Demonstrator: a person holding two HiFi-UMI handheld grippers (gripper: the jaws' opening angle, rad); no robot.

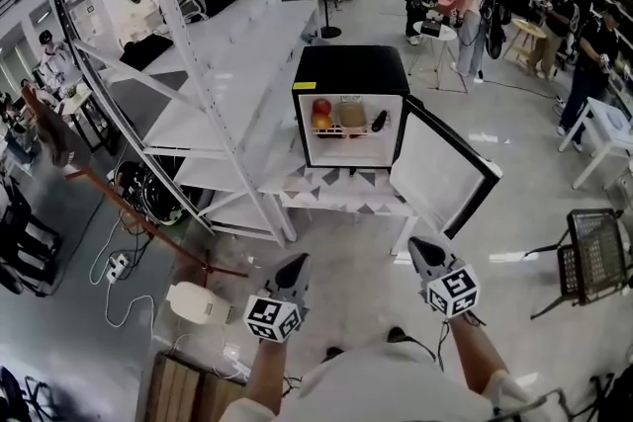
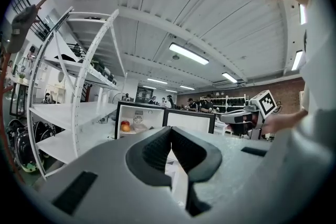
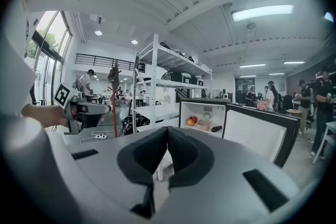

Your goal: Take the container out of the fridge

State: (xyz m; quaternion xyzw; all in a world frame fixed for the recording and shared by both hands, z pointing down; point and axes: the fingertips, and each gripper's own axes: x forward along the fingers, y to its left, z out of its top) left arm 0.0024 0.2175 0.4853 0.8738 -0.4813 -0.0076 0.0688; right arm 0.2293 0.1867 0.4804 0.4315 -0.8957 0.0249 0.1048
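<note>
A small black fridge (image 1: pixel 351 69) stands on a low white table (image 1: pixel 336 191) with its door (image 1: pixel 440 171) swung open to the right. On its shelf a pale container (image 1: pixel 353 116) sits between two apples (image 1: pixel 321 114) and a dark object (image 1: pixel 380 122). My left gripper (image 1: pixel 297 264) and right gripper (image 1: pixel 417 248) hover low over the floor, well short of the fridge, both shut and empty. In the left gripper view the jaws (image 2: pixel 170 131) meet, with the fridge (image 2: pixel 137 119) far ahead. The right gripper view shows its jaws (image 3: pixel 168 131) closed and the container (image 3: pixel 203 125) far off.
A tall white shelving rack (image 1: pixel 198 64) runs along the left of the fridge. A wire chair (image 1: pixel 593 252) stands at the right. A power strip (image 1: pixel 117 264), a white appliance (image 1: pixel 198 301) and a wooden crate (image 1: pixel 183 390) lie on the floor at the left. People stand at the back.
</note>
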